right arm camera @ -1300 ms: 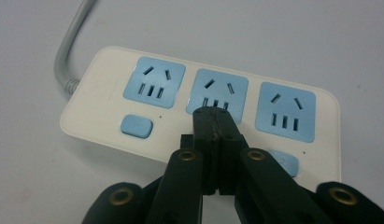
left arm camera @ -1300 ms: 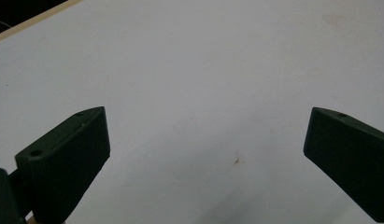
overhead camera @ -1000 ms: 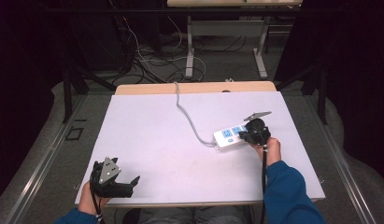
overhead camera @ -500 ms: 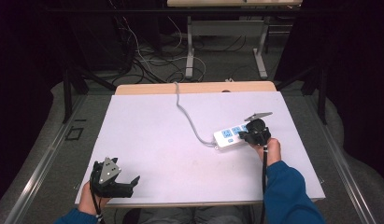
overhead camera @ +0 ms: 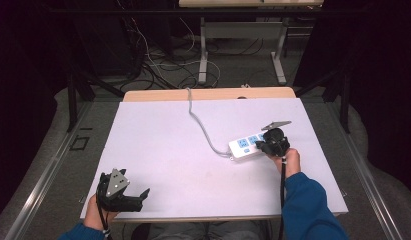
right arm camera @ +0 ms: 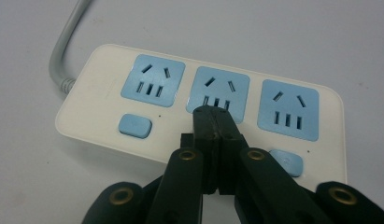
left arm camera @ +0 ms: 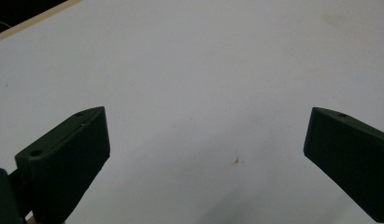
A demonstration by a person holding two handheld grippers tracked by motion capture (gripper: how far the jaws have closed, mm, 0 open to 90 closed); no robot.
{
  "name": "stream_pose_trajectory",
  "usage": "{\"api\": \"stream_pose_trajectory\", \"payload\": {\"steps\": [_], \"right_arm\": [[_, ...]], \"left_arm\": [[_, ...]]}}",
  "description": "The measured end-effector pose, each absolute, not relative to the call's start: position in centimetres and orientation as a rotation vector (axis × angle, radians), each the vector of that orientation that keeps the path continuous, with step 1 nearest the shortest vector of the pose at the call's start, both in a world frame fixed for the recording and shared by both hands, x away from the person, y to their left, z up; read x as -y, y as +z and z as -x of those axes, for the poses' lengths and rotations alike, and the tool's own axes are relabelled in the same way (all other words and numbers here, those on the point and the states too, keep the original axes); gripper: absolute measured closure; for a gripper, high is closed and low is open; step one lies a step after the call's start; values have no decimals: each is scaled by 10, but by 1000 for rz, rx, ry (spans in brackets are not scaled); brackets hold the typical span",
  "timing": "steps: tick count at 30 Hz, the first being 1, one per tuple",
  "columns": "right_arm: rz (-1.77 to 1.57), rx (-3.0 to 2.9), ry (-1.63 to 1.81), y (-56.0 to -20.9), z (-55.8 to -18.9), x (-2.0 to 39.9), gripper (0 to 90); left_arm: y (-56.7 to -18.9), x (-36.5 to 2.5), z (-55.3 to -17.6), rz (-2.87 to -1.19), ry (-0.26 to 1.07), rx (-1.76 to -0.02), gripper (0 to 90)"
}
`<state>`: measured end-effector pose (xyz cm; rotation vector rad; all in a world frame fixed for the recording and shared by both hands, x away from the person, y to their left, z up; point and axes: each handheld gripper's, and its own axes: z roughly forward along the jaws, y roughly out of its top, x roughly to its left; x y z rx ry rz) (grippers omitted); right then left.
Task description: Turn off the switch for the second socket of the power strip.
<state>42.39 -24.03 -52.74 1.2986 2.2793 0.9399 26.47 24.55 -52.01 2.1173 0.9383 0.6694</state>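
My right claw [right arm camera: 213, 114] is pressed together, its tip over the power strip [right arm camera: 110, 84]. My left claw [left arm camera: 206, 154] is spread above the near-left bench [overhead camera: 163, 145].

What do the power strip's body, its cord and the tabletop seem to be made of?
Power strip: likely moulded plastic, cream with a smooth, faintly glossy face and rounded edges; the socket faces and switches are light blue inserts. Cord: grey, probably rubber or vinyl sheathing, since it bends in soft curves and has a ribbed collar at the strip. Tabletop: matte white surface, perhaps laminate; a wood-coloured far edge shows.

White table [overhead camera: 158, 145], tangled floor cables [overhead camera: 158, 65], grey table legs [overhead camera: 203, 55]
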Motion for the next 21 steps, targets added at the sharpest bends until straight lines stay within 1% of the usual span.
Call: {"api": "stream_pose_trajectory", "payload": {"steps": [21], "right_arm": [[-1302,-2278,956,-529,-423,241,900]], "left_arm": [[-520,-246,-265,-2118,674,-938,6]]}}
